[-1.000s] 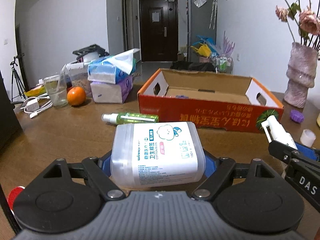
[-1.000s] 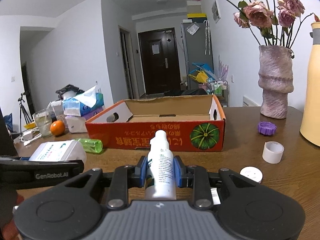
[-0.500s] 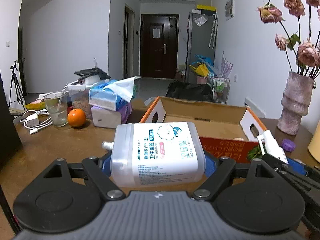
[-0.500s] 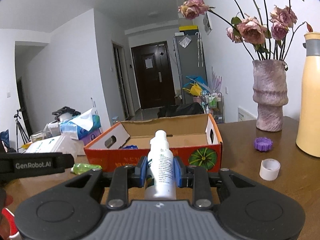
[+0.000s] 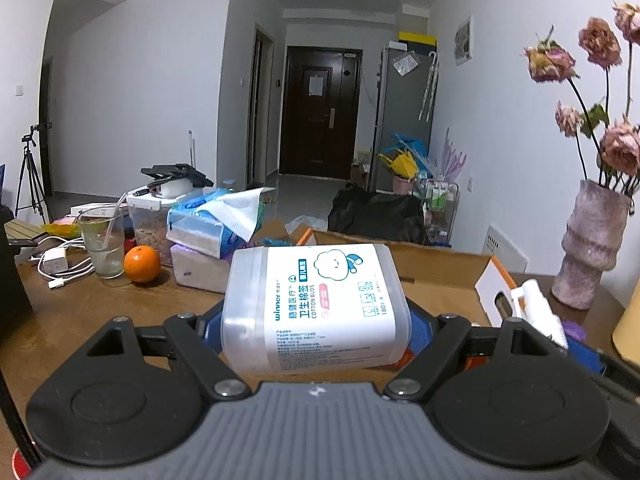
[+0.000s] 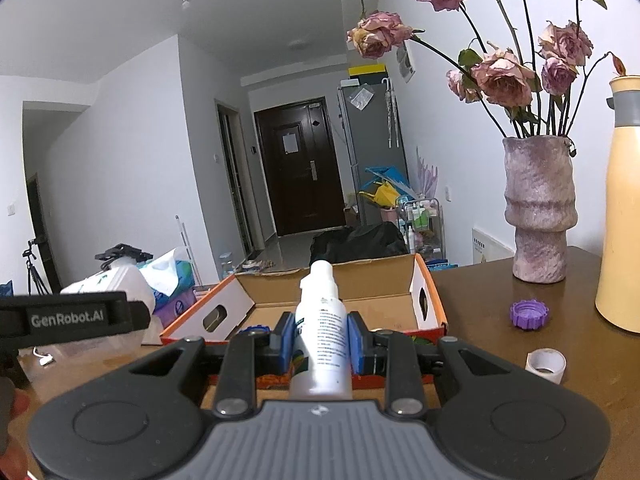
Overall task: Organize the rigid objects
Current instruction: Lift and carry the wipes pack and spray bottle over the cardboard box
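Cardboard, orange outside and plain brown inside, formed the open shallow box on the brown wooden table, the largest thing in play and the likely home for both carried items. Next in size, the translucent rectangular plastic tub of cotton buds with a white label sat clamped lengthwise in the left claw, raised above the table at the box's near left edge. Smaller again, the white plastic spray bottle with printed text stood upright, pinched at its body by the right claw, with the box interior directly ahead. Smallest were a purple ridged screw cap and a short white plastic ring lying on the table to the right, apart from the box. To finish well, each claw should probably clear the near wall, lower until its load rests on the box floor, and release only then, keeping the two loads apart.
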Tool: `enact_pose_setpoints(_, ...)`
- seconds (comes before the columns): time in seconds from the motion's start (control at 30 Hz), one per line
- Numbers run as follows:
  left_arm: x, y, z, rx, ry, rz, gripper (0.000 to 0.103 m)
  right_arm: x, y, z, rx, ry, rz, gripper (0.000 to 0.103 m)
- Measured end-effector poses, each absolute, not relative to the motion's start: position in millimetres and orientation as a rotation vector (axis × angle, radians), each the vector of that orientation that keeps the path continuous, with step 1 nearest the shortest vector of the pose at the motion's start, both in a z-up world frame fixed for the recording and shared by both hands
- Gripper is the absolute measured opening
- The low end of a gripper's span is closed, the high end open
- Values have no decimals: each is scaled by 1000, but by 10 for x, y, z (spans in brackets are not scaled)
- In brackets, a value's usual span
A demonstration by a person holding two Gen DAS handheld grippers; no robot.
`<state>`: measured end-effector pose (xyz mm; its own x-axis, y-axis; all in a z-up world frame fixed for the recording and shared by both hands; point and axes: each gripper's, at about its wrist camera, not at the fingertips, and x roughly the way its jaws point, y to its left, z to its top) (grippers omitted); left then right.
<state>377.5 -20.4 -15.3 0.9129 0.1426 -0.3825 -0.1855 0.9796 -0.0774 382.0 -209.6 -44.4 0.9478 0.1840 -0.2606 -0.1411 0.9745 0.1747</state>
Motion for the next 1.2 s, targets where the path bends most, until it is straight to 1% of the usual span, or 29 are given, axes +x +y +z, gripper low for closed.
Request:
enact_pose_setpoints(0.5, 4190, -198, -68, -155, 353, 187, 84, 4268, -2033, -447, 177, 288, 161, 27)
enact_pose_setpoints(0.93, 4697, -100, -30, -172, 342, 200, 84, 4771, -1924, -466, 174, 300, 153, 27)
enact_pose_setpoints(1.2, 4973, -57, -83, -171, 362, 204, 84, 5033, -1859, -477, 155, 311, 139, 27)
